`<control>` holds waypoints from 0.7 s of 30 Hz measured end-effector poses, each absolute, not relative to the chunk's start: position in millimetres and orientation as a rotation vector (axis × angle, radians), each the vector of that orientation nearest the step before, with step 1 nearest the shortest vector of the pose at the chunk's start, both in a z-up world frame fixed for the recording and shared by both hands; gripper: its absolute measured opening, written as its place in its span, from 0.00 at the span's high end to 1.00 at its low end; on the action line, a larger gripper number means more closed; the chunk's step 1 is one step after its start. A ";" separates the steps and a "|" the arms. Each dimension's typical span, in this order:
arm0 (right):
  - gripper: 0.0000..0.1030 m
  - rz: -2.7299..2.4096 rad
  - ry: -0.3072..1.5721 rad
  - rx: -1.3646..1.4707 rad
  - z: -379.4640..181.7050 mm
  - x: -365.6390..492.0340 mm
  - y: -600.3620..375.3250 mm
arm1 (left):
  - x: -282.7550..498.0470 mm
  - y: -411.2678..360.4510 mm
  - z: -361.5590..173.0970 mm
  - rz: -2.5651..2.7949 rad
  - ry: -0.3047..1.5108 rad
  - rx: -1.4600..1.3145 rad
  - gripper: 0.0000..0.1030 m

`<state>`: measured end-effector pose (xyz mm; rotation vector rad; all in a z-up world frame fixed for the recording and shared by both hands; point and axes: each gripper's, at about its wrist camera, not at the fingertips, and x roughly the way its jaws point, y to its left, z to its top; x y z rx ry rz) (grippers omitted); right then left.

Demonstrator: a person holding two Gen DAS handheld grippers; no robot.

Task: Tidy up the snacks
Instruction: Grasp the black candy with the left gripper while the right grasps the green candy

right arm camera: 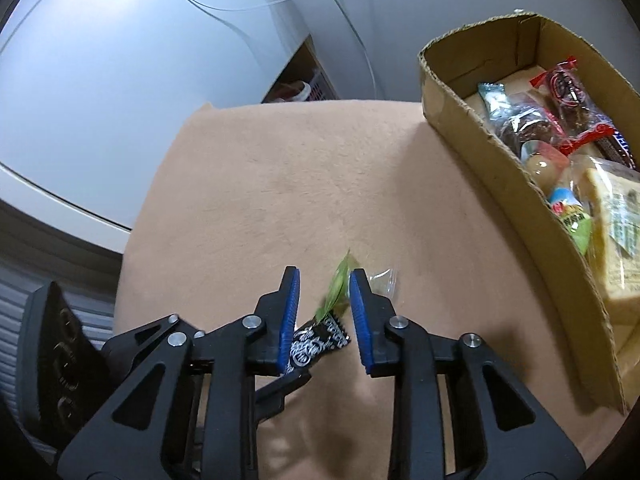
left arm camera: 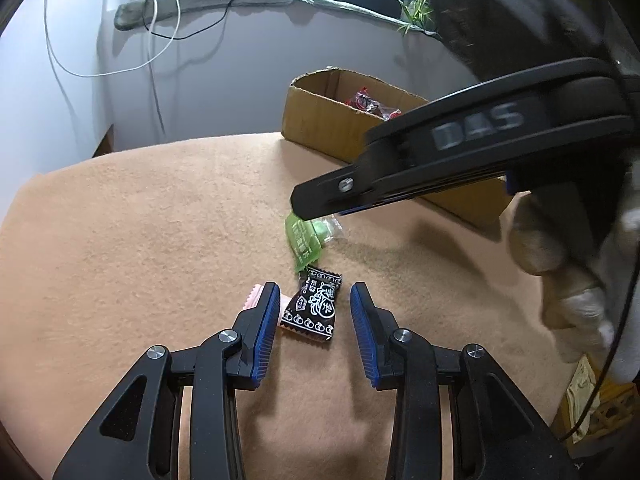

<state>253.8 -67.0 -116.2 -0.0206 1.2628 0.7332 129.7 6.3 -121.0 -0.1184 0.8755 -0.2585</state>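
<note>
A black snack packet (left arm camera: 316, 307) lies on the tan cloth between the open fingers of my left gripper (left arm camera: 315, 292). A pink packet (left arm camera: 256, 297) lies partly under the left finger. A green packet (left arm camera: 304, 240) lies just beyond, with my right gripper (left arm camera: 304, 210) over its far end. In the right wrist view my right gripper (right arm camera: 324, 280) is open, the green packet (right arm camera: 338, 286) stands on edge between its fingers by the right pad, and the black packet (right arm camera: 316, 340) lies below. A cardboard box (right arm camera: 472, 128) at right holds several wrapped snacks.
The tan cloth (left arm camera: 160, 220) covers the table, whose far edge meets a white wall with hanging cables (left arm camera: 152, 40). The cardboard box (left arm camera: 320, 120) stands at the back right. A black device (right arm camera: 60, 344) sits at the left edge in the right wrist view.
</note>
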 end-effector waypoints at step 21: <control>0.94 0.714 1.285 -0.072 -132.3 260.4 -55.2 | 134.3 -1.3 -131.7 -0.248 0.866 -0.069 0.75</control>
